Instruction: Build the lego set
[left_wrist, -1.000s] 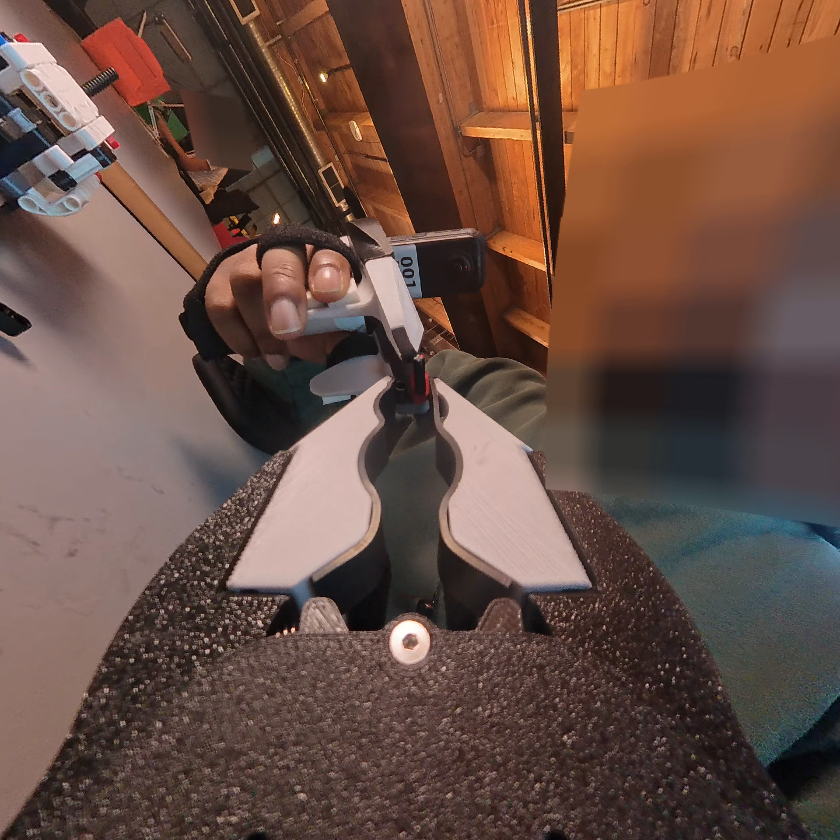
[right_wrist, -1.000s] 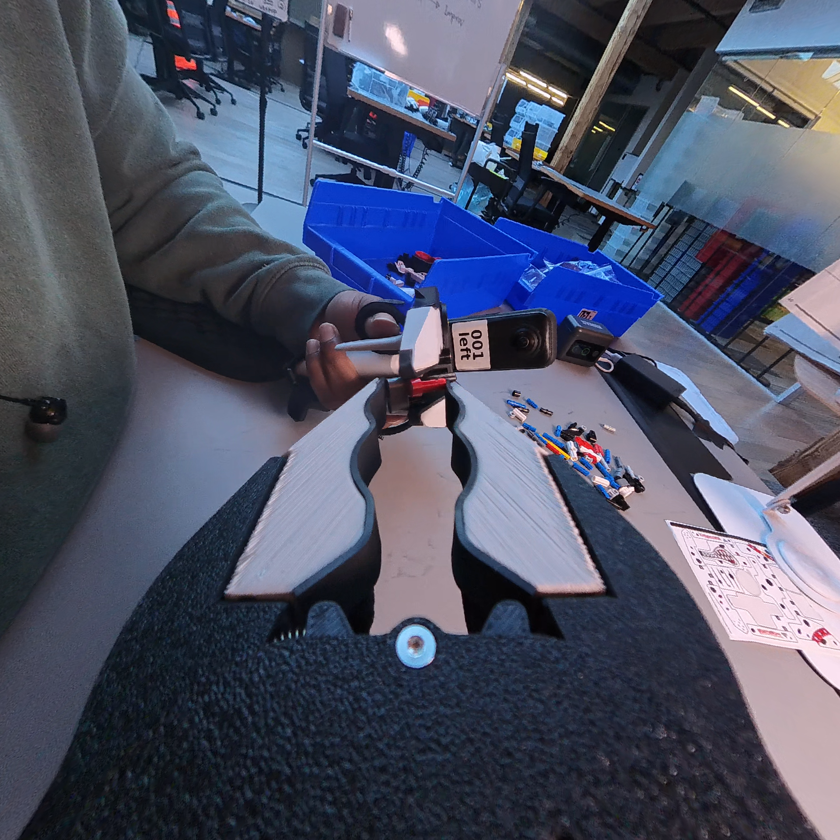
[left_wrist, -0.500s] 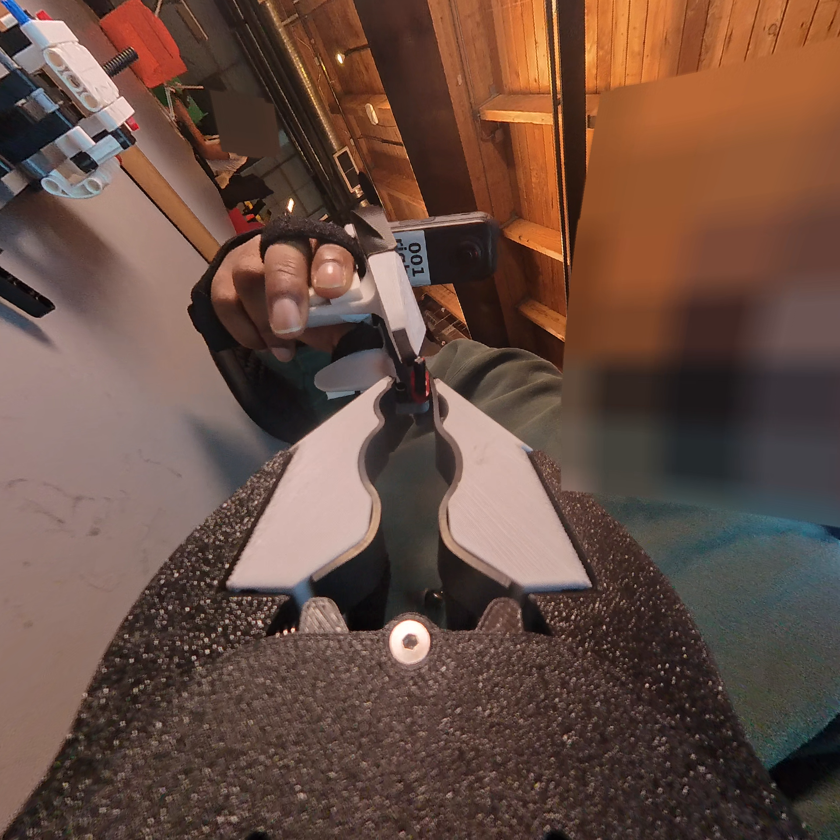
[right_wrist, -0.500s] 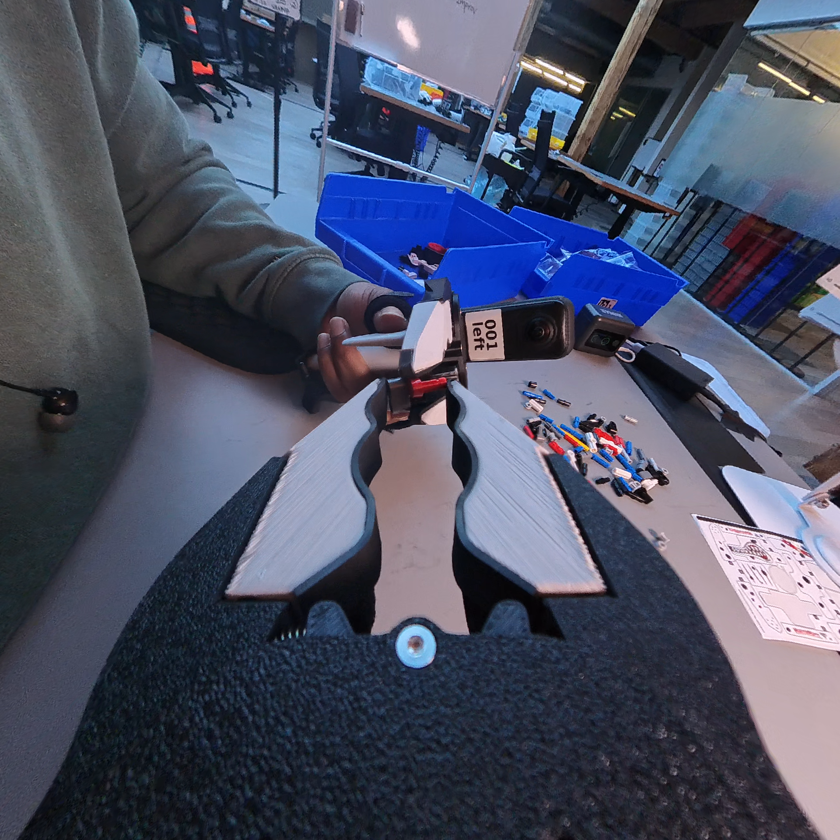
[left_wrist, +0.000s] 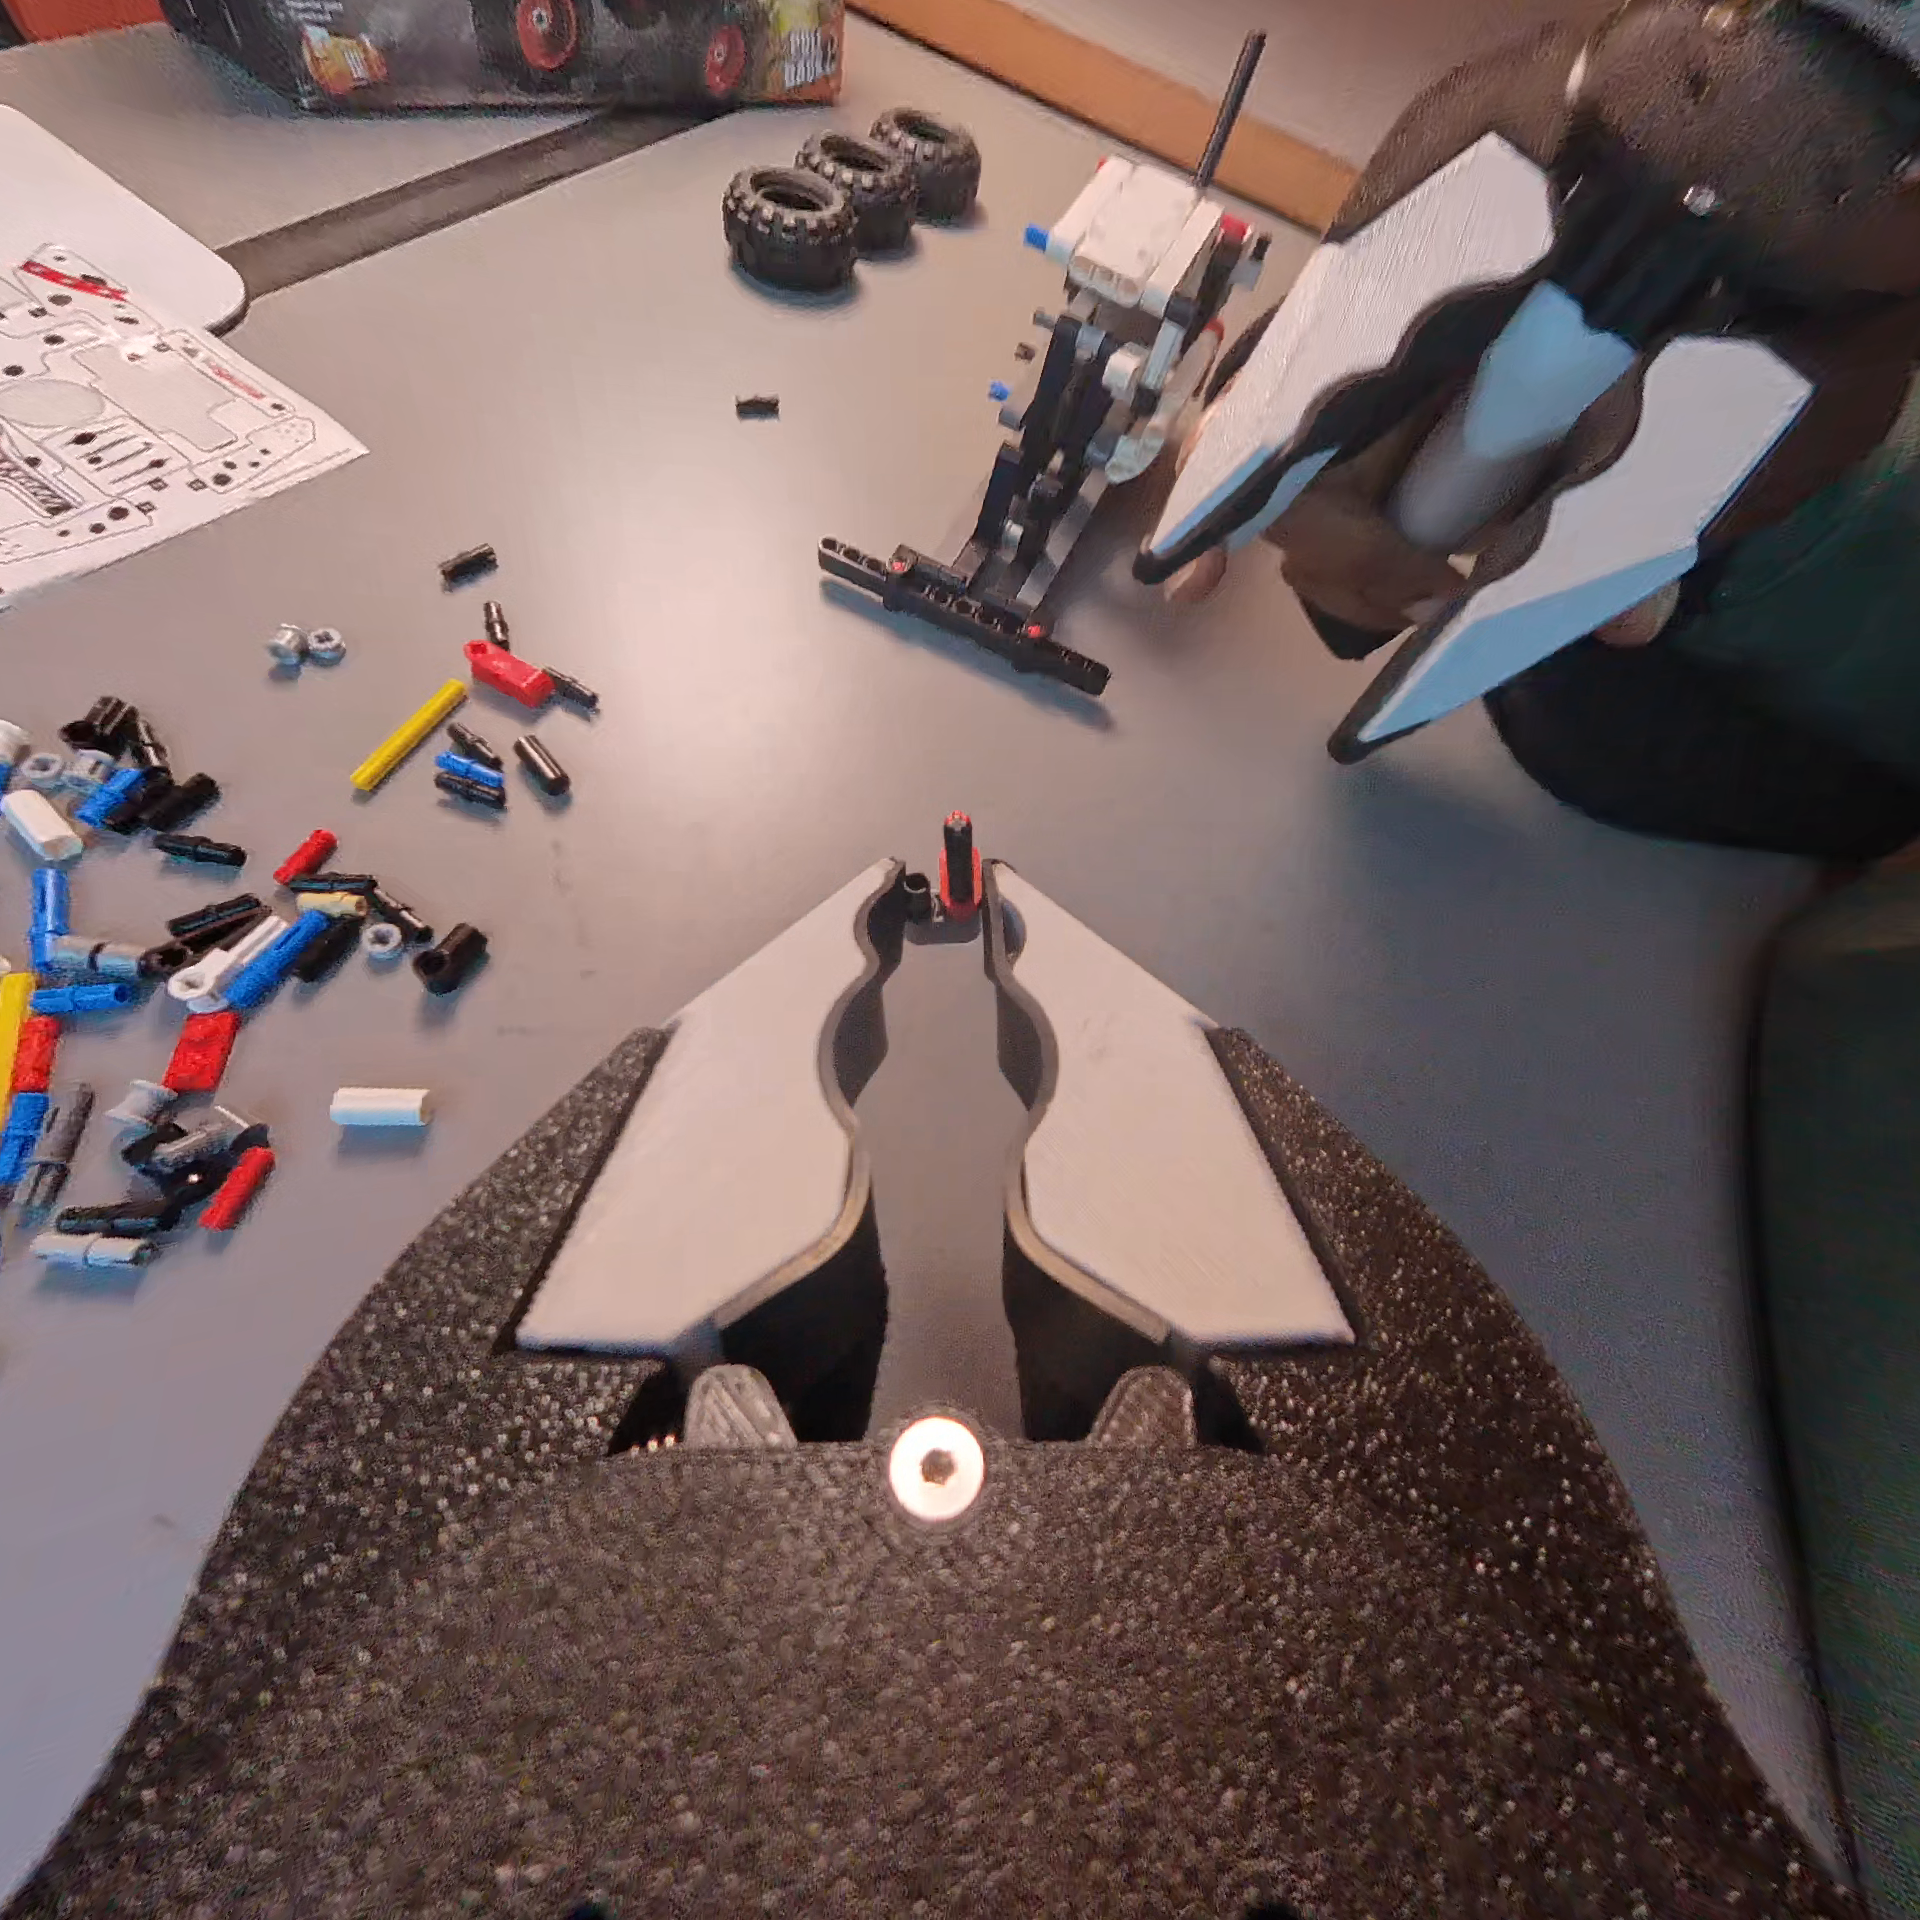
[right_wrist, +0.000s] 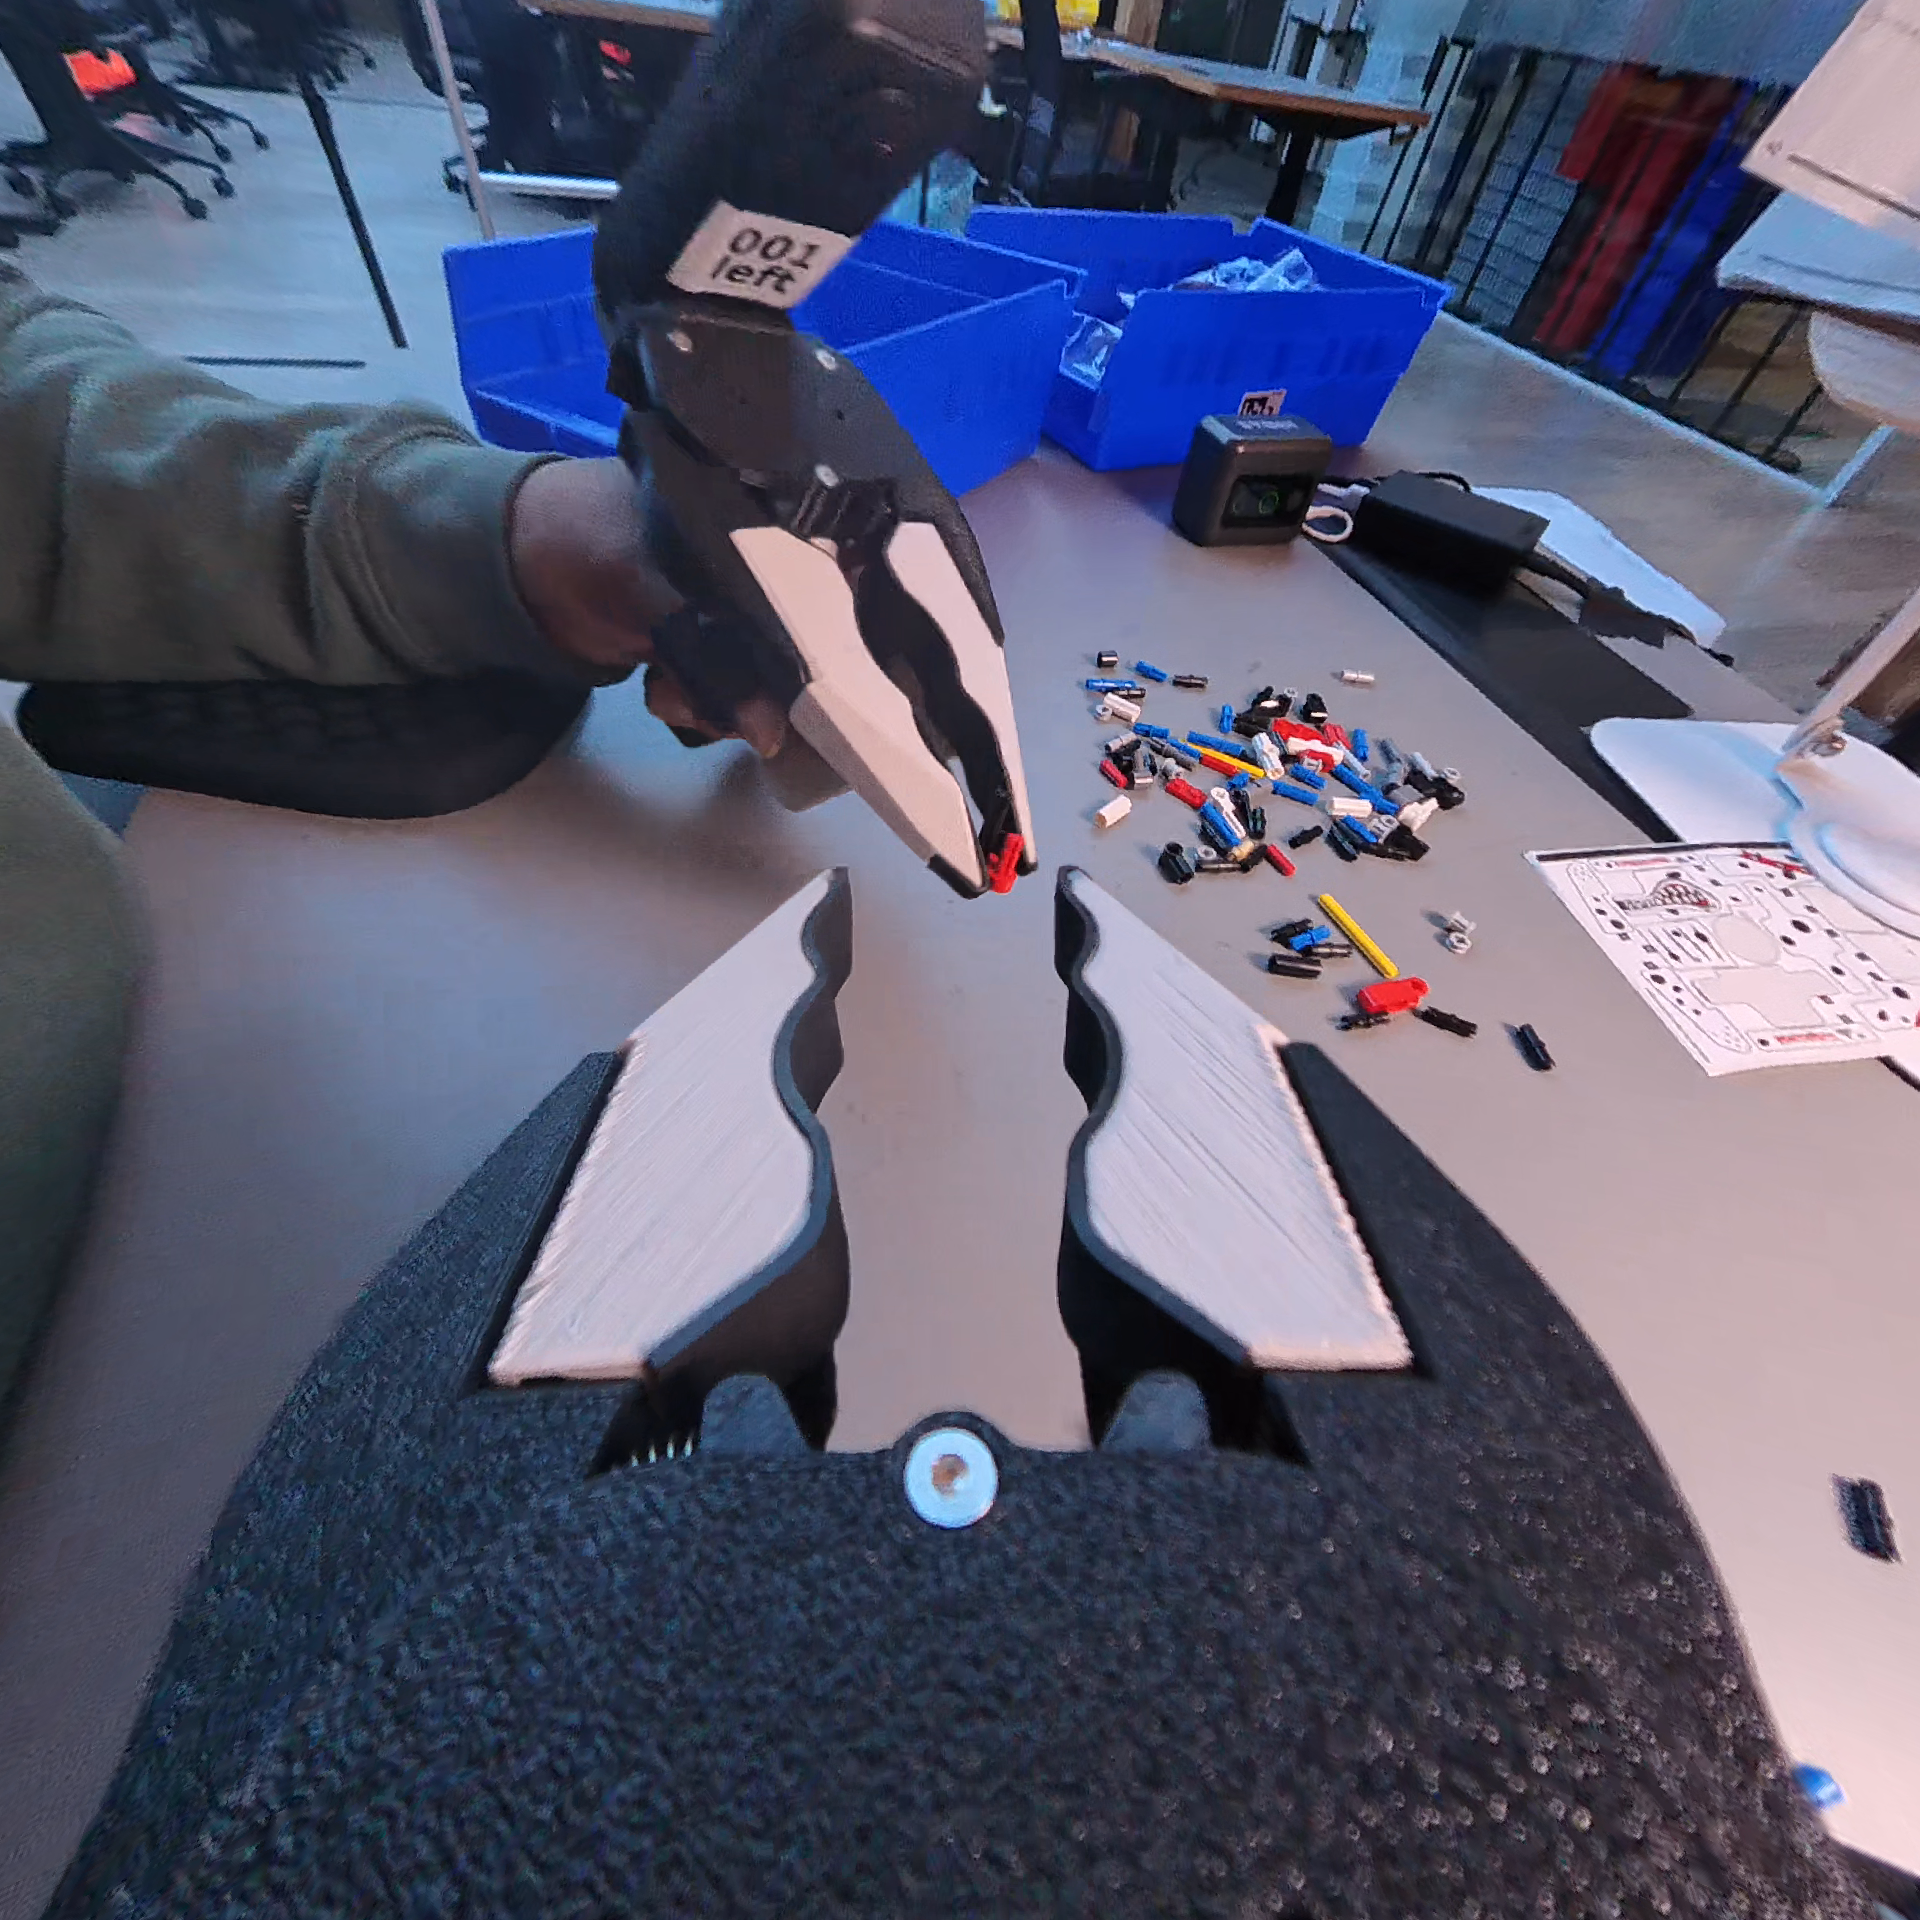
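Note:
My left gripper (left_wrist: 948, 891) is shut on a small red and black lego piece (left_wrist: 958, 868) and holds it above the grey table (left_wrist: 1299, 987). In the right wrist view the left gripper (right_wrist: 995, 871) points down with the red piece (right_wrist: 1004, 862) at its tips. My right gripper (right_wrist: 954, 894) is open and empty, just short of the left one's tips. It also shows in the left wrist view (left_wrist: 1247, 655), raised at the right. The partly built black and white lego model (left_wrist: 1112, 353) lies on the table beyond.
Loose lego pieces (left_wrist: 156, 935) (right_wrist: 1278, 769) are scattered on the table. Three black tyres (left_wrist: 852, 192), a set box (left_wrist: 520, 42) and a printed sheet (left_wrist: 125, 416) (right_wrist: 1745, 956) lie nearby. Blue bins (right_wrist: 935, 343) and a small black camera (right_wrist: 1252, 478) stand at the far edge. Left tips to right tips: about 6 cm.
Both grippers were shut together on the red and black piece. The right gripper has opened and drawn back. The left gripper has swung down toward the table with the piece in it.

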